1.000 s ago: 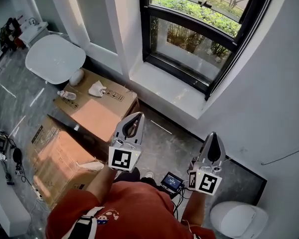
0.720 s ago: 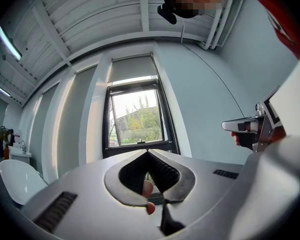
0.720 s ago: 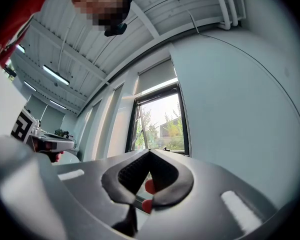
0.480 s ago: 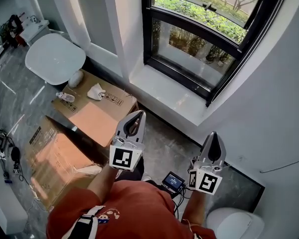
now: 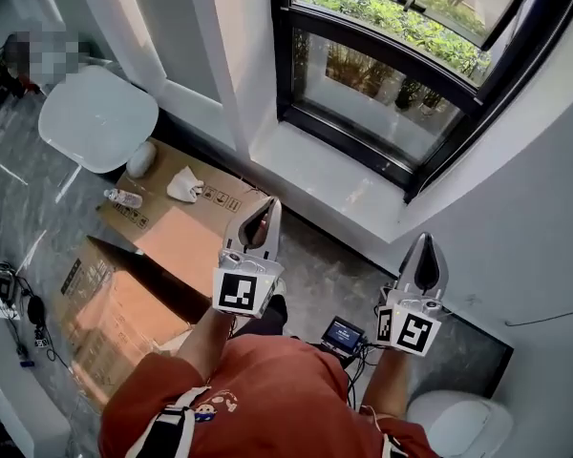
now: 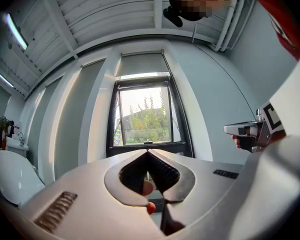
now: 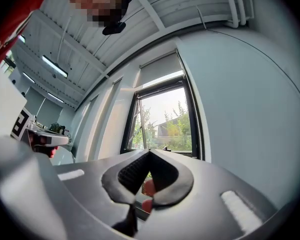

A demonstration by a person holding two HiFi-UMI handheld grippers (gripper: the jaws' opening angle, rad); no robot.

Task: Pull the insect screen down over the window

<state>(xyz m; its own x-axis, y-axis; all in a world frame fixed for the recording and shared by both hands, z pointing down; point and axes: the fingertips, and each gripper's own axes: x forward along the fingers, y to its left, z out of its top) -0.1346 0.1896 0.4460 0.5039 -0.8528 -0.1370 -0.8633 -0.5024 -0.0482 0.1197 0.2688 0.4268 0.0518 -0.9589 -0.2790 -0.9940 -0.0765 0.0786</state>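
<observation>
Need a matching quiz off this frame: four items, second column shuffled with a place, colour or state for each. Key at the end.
1. crumpled tissue
2. small screen
3. window frame
4. left gripper

A. shut, holding nothing
B. black
C. on the cardboard box
D. on the floor, between the person's arms

Pairs: 1-C, 2-D, 3-B, 4-A
</observation>
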